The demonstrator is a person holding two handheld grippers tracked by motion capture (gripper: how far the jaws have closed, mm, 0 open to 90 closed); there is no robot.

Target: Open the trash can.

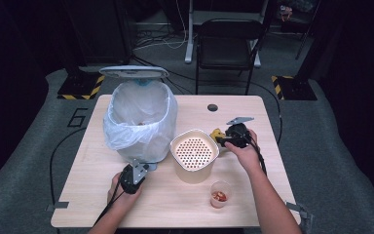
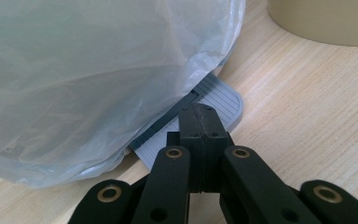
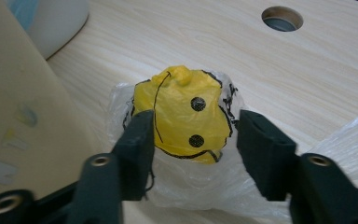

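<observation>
A crumpled yellow plastic bag (image 3: 184,112) with a smiley face printed on it lies on the wooden table (image 1: 253,180), wrapped partly in clear film. My right gripper (image 3: 193,130) stands around it, one jaw on each side; the right pad is a little clear of the bag. In the high view this gripper (image 1: 222,139) is just right of a beige container (image 1: 194,155) with a perforated insert. My left gripper (image 2: 199,114) is shut, with its tips on the grey foot pedal (image 2: 223,100) of the lined bin (image 1: 139,122). The bin's lid (image 1: 134,71) stands up.
A small clear cup (image 1: 219,195) with red bits in it stands near the front edge, right of centre. There is a round cable hole (image 1: 212,107) at the table's far side. A dark chair (image 1: 229,44) stands beyond the table. The bin's translucent liner (image 2: 98,70) bulges over the pedal.
</observation>
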